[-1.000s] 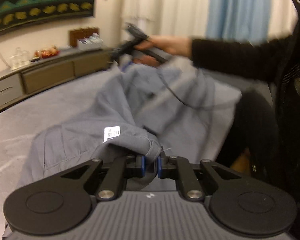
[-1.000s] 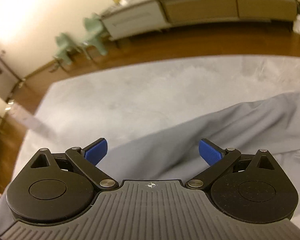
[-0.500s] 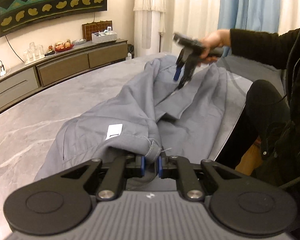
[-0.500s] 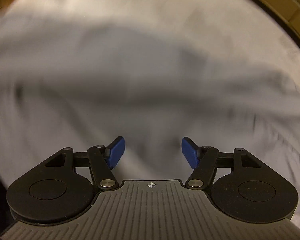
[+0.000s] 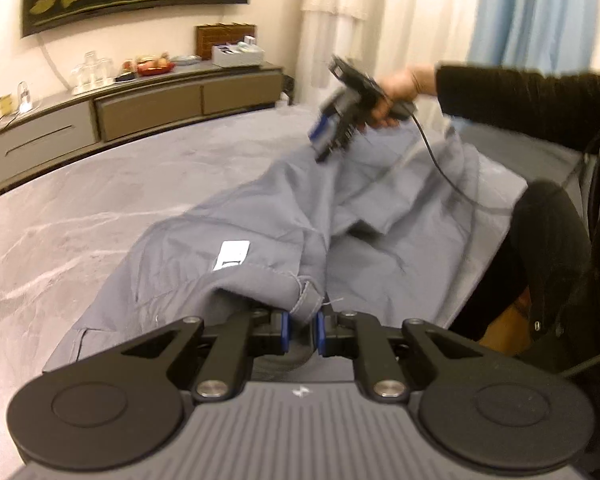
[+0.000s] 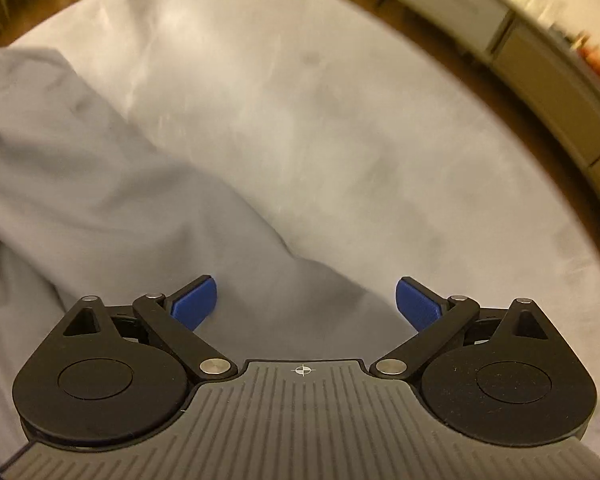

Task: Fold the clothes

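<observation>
Left wrist: left gripper (image 5: 302, 330) pinching soft grey garment's (image 5: 260, 232) stitched hem; right gripper (image 6: 305, 300) opening, nothing between.

The white label (image 5: 232, 255) on the grey garment (image 5: 260, 220) carries print too blurred to read.

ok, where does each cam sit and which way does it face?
Left wrist: on the left gripper, shut on the grey garment's hem, looking along it to the right gripper, hand and black sleeve.
Right wrist: on the right gripper, its jaws opening, empty, angled down at garment and table.
Shared: garment, table, sideboard.
</observation>
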Available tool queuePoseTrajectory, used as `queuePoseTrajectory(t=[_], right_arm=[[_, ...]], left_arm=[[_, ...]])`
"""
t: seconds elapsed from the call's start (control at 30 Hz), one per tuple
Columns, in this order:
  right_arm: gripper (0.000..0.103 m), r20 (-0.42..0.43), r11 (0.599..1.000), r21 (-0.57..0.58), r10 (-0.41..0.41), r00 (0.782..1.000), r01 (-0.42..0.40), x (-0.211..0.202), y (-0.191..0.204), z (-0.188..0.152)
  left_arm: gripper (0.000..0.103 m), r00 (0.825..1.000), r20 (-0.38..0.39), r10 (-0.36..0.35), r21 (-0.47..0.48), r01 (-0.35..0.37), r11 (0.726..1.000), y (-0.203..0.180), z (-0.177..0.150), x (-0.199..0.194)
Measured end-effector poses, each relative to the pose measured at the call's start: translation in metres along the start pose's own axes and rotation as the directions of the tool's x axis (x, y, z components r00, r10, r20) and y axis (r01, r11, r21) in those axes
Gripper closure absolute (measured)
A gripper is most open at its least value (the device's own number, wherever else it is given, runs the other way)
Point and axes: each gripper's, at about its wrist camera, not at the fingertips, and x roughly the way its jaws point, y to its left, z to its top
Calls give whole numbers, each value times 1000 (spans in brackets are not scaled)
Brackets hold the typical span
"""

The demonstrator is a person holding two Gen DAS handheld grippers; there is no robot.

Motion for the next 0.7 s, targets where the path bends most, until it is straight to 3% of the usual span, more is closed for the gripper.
queuePoseTrajectory(t=[0.07,0.13,0.2,0.27,0.4,0.43,0.47,0.53,0.57,0.63,0.67,0.7], right_arm=[[19,-22,998,35,51,998,-50,14,-3,-4],[35,14,997,44,65,998,-66,5,7,-10],[103,69,997,54,58,996,-62,-11,11,-13],[103,137,997,65,32,990,-41,-30,11,-16],[103,261,992,127,-58,964,26,-71,-9,-12],[103,270,991,132,-50,961,15,-74,-13,-10],[103,276,991,130,-30,961,-7,-75,-16,-7],[101,288,991,128,11,958,-50,-76,-23,-1],[93,270,994,102,15,963,-44,-70,-19,2],[61,210,1000,20,12,978,-16,-55,-5,6],[44,193,1000,-25,10,981,-5,-49,0,7],[40,184,999,-54,12,983,-2,-43,4,7]], left_arm=[[90,999,38,17,-49,-15,999,14,2,-3],[90,994,96,51,-124,-39,991,32,7,-10],[90,981,165,102,-209,-66,976,53,15,-18],[90,956,238,169,-294,-95,951,79,27,-24],[91,915,302,270,-412,-130,902,135,63,-20],[91,917,300,263,-406,-127,905,145,71,-17],[91,928,299,223,-342,-114,933,146,76,-14],[92,952,298,72,-185,-16,983,132,76,-13],[92,957,290,28,-126,10,992,115,69,-17],[92,962,266,-59,-8,63,998,82,55,-24],[92,970,237,-56,14,55,998,65,45,-28],[92,977,207,-52,35,46,998,48,36,-33]])
